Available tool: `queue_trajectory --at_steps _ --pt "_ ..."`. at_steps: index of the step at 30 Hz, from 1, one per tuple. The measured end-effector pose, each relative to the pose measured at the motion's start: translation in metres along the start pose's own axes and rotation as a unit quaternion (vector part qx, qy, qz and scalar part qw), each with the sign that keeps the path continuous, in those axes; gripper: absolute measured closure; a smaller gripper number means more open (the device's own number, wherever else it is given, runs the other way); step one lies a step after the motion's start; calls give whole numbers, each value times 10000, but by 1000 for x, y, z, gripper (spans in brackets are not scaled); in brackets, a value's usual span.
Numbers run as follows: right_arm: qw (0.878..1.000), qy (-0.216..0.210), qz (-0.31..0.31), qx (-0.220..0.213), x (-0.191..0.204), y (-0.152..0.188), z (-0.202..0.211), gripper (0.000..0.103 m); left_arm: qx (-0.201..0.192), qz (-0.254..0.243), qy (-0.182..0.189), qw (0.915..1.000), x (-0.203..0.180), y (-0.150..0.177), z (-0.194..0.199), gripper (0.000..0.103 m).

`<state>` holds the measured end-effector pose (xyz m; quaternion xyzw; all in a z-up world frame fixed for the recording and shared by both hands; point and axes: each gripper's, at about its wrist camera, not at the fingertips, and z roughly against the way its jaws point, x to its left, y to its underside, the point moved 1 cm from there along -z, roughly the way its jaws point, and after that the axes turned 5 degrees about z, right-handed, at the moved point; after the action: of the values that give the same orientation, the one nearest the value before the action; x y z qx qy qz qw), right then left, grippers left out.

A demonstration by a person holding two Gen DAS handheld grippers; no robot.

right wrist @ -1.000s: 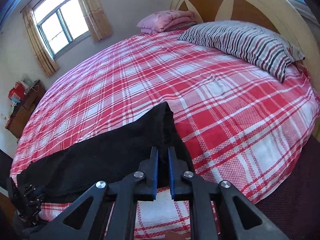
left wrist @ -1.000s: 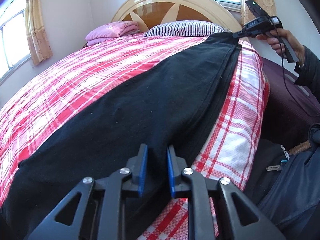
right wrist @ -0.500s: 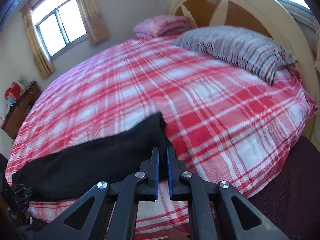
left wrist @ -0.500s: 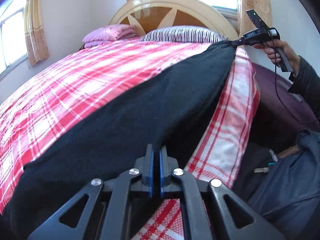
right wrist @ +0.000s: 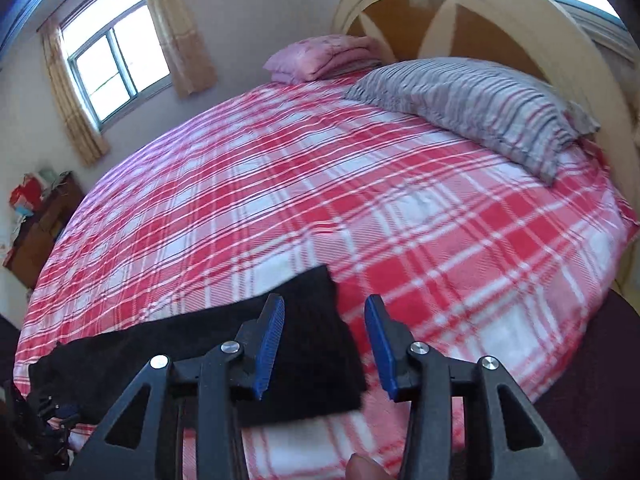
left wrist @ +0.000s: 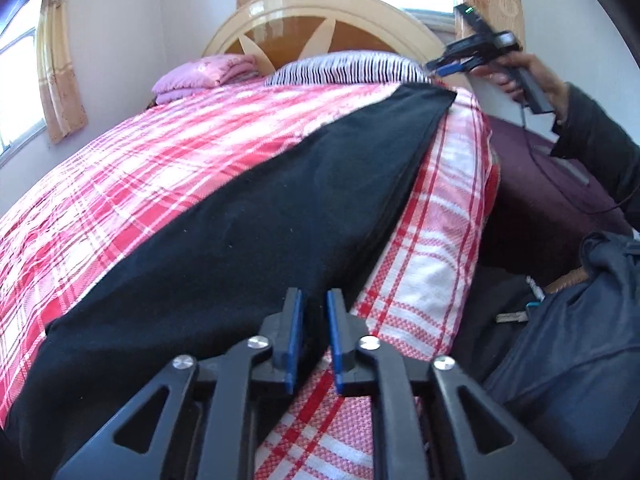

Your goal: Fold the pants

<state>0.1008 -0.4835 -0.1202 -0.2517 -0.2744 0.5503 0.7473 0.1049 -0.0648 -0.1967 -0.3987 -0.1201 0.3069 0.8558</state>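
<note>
Both grippers have just been opening: the right gripper (right wrist: 324,344) now stands with its jaws wide and pulled clear of the hem it pinched a second ago, while the left gripper (left wrist: 312,344) shows only a narrow gap over the near end of the black pants (left wrist: 256,216), which lie flat in a long strip along the edge of the plaid bed (left wrist: 120,184). For the next fold I'd take both layers squarely at one end and carry it over evenly. Whether the left pads still nip cloth I cannot tell, and the waistband end is cut off below that view.
</note>
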Motion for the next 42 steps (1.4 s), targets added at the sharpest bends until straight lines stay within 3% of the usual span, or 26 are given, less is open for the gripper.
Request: queue_trajectory --at_steps 2,4,5,7,13,15,18,20,22,26,29,31,33,36,39,42 --pt "9997 -19 34 234 5 -8 -23 60 -62 21 -54 10000 3 2 3 64" --pt "9985 -25 20 538 8 -8 -46 83 -62 47 -182 9998 5 3 -1 50" --pt "9973 298 168 648 11 -8 -56 96 -4 93 -125 9999 6 5 -2 46" --pt "9925 908 493 647 15 -5 -65 96 350 177 232 9990 6 12 -10 45" --pt "9860 1548 378 485 1 -1 -44 96 422 -313 16 9986 -3 22 3 45" --pt "9888 1384 472 308 13 -2 -27 96 359 -286 -129 9989 5 20 14 45" --pt "9917 811 993 89 64 3 -5 95 176 -88 -369 9991 24 20 35 44" --pt "9885 203 1500 55 116 13 1 95 61 102 -661 9977 39 23 45 36" --pt "9799 -481 1932 129 166 28 0 94 23 320 -864 9957 53 28 49 36" --pt "9435 -1839 2694 582 270 75 -17 93 25 700 -1228 9900 74 44 51 36" --pt "9018 -2717 3202 1020 337 120 -29 93 47 990 -1415 9850 87 55 50 36" --pt "8850 -2900 3428 1230 359 143 -38 93 98 1144 -1444 9828 95 61 52 36" --pt "8699 -2712 3722 1765 377 169 -60 93 226 1200 -1503 9811 100 66 50 36" --pt "8595 -2608 4041 1733 381 174 -56 93 276 1175 -1524 9809 104 76 56 36" --pt "8622 -2741 3943 1612 389 144 -47 93 108 1251 -1607 9790 110 76 67 36" --pt "8661 -2884 3837 1393 408 106 -43 89 -80 1645 -1715 9713 128 76 74 35"
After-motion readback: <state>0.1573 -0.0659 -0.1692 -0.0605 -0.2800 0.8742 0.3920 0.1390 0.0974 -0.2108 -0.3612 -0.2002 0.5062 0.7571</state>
